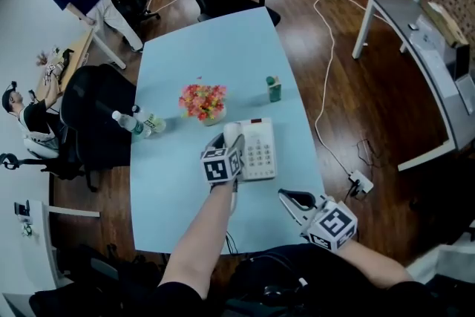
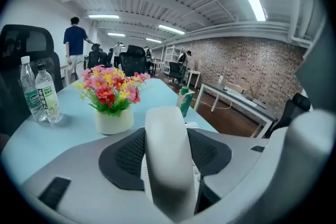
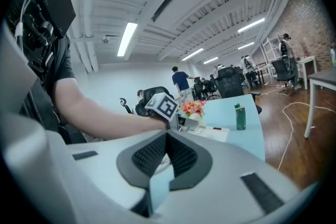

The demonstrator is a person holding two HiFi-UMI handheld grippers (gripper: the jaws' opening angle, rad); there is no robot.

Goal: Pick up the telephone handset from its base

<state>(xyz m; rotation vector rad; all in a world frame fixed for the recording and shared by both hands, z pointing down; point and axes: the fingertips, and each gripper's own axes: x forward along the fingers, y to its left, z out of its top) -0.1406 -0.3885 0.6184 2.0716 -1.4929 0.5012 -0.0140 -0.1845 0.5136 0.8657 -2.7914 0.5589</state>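
The fingers [image 2: 122, 157] of the left gripper [image 1: 227, 148] press on both sides of the white handset [image 2: 167, 162] and hold it. The right gripper [image 1: 295, 201] has its fingers closed tip to tip on nothing, by the near right corner of the blue table [image 1: 185, 70]. The phone base [image 1: 260, 150] sits by the table's right edge. The handset is at the base's left side; whether it is off the base cannot be seen. Its long side runs away from the person, toward the far edge. Its near end is cut off in the left gripper view, and it hides most of the base there.
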